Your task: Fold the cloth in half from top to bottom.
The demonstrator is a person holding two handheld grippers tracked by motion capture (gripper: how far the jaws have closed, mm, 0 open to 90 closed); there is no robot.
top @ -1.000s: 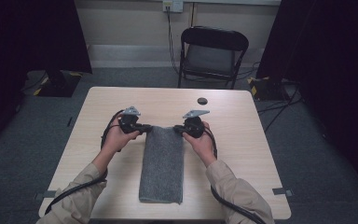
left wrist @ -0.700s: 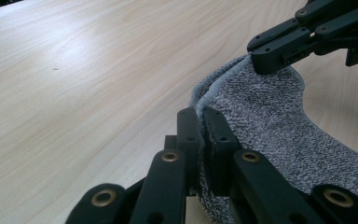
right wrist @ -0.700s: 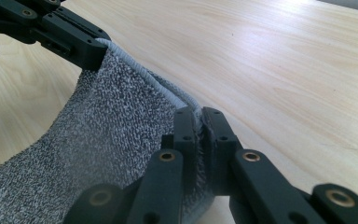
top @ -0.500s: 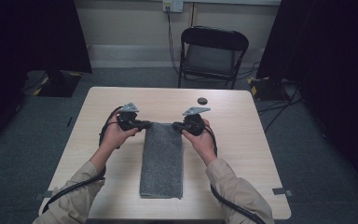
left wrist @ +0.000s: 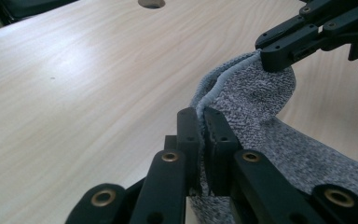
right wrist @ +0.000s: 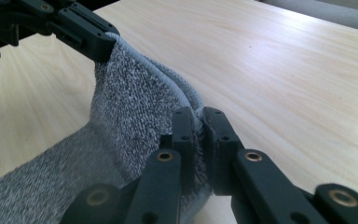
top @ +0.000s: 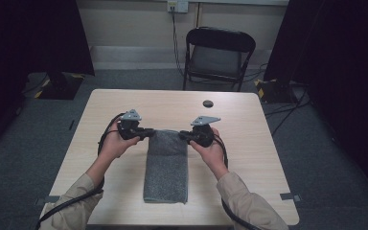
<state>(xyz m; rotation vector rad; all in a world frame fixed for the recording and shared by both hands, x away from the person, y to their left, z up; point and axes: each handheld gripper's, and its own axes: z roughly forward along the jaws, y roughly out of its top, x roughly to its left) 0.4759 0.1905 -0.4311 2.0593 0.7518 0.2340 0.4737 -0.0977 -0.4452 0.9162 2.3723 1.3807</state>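
Note:
A folded grey towel (top: pixel 166 167) lies lengthwise on the wooden table (top: pixel 249 143), with its far edge raised off the surface. My left gripper (top: pixel 149 132) is shut on that edge's left corner, and my right gripper (top: pixel 181 136) is shut on its right corner. In the left gripper view the black jaws (left wrist: pixel 201 116) pinch the towel's pale hem (left wrist: pixel 261 93), with the right gripper (left wrist: pixel 272 58) clamped on the hem farther along. The right gripper view has its jaws (right wrist: pixel 196 116) closed on the hem, the towel (right wrist: pixel 130 107) sagging between them and the left gripper (right wrist: pixel 100 49).
A round dark cable hole (top: pixel 208 103) sits in the table beyond the grippers. A black folding chair (top: pixel 218 52) stands behind the table's far edge. Bare wood lies on both sides of the towel. Cables trail from both grippers past the forearms.
Both grippers have lifted the towel's far edge slightly and drawn it away from the person. The towel's near end has slid a little farther from the table's front edge.

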